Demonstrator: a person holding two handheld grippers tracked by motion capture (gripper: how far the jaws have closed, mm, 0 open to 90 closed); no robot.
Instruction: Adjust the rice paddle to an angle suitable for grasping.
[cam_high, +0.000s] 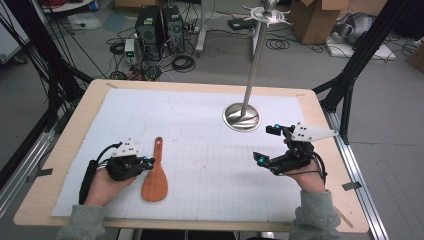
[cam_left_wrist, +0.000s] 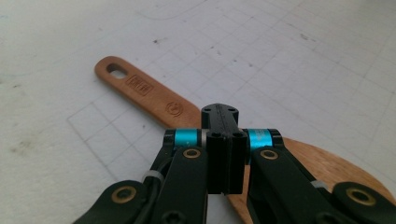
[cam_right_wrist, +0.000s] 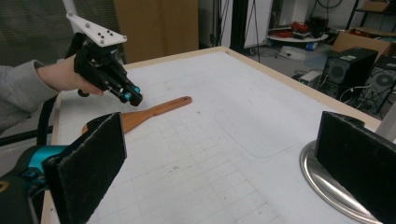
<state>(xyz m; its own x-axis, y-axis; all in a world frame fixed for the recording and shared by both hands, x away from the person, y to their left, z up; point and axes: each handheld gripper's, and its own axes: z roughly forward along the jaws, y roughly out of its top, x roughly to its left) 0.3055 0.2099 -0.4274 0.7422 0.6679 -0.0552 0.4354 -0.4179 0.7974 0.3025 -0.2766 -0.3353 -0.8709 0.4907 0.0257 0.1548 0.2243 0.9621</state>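
A wooden spatula (cam_high: 154, 176) lies flat on the white gridded mat (cam_high: 200, 150), handle pointing away from me, blade near the front. My left gripper (cam_high: 148, 163) hovers just left of the spatula's neck, jaws shut with nothing between them. In the left gripper view the shut jaws (cam_left_wrist: 223, 140) hang over the spatula (cam_left_wrist: 154, 95) where handle meets blade. My right gripper (cam_high: 267, 145) stands wide open at the right of the mat, holding nothing. Its pads (cam_right_wrist: 91, 163) frame the mat in the right gripper view, where the spatula (cam_right_wrist: 154, 111) and the left gripper (cam_right_wrist: 135, 99) show farther off.
A metal stand with a round base (cam_high: 242, 117) and tall pole (cam_high: 256, 55) stands at the back right of the mat; its base (cam_right_wrist: 336, 186) shows by the right jaw. The wooden table edge (cam_high: 190, 85) rims the mat. Computers, cables and boxes lie on the floor beyond.
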